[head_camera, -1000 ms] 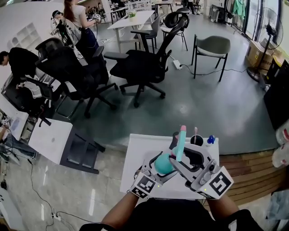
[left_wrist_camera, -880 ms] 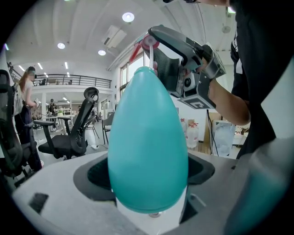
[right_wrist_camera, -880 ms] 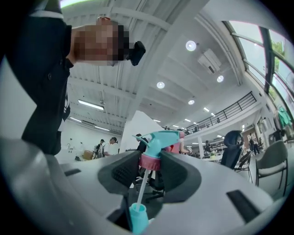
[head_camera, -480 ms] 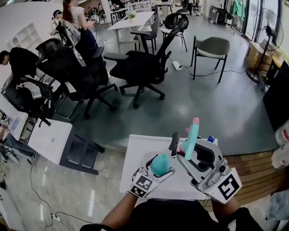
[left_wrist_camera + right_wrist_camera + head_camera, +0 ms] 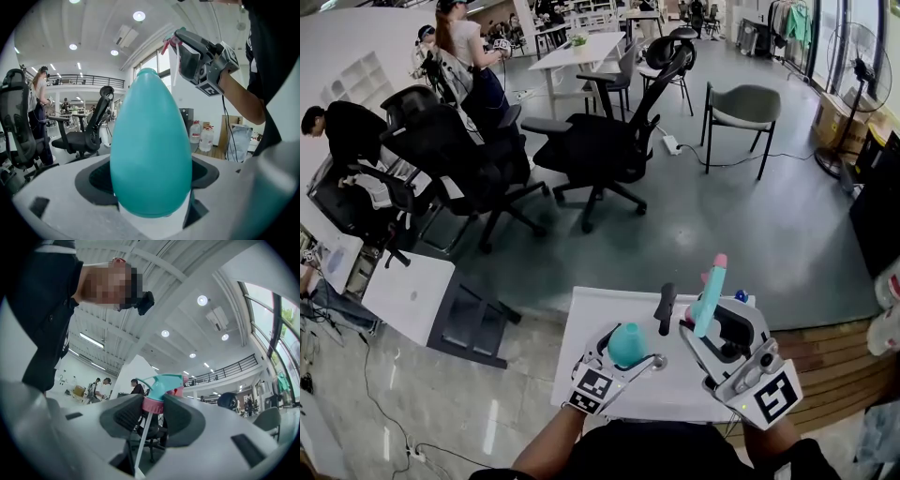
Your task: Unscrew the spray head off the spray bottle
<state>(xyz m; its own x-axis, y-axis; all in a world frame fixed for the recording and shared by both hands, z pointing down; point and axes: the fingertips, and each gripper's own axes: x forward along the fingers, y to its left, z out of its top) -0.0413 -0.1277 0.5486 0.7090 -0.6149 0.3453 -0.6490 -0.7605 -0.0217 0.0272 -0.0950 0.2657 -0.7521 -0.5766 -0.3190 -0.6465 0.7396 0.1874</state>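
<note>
Left gripper (image 5: 623, 356) jaws pinch the teal bottle (image 5: 627, 341). Right gripper (image 5: 703, 328) jaws clamp the spray head (image 5: 712, 286) by its pink collar (image 5: 153, 405), held clear at the bottle's two o'clock. A loosening grip could drop the head; its tube (image 5: 143, 437) might drip.

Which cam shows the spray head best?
Right gripper view: the spray head sits close up, gripped by the right hand-held gripper, collar and tube clear. Head view shows it small; left gripper view, a distant glimpse.
</note>
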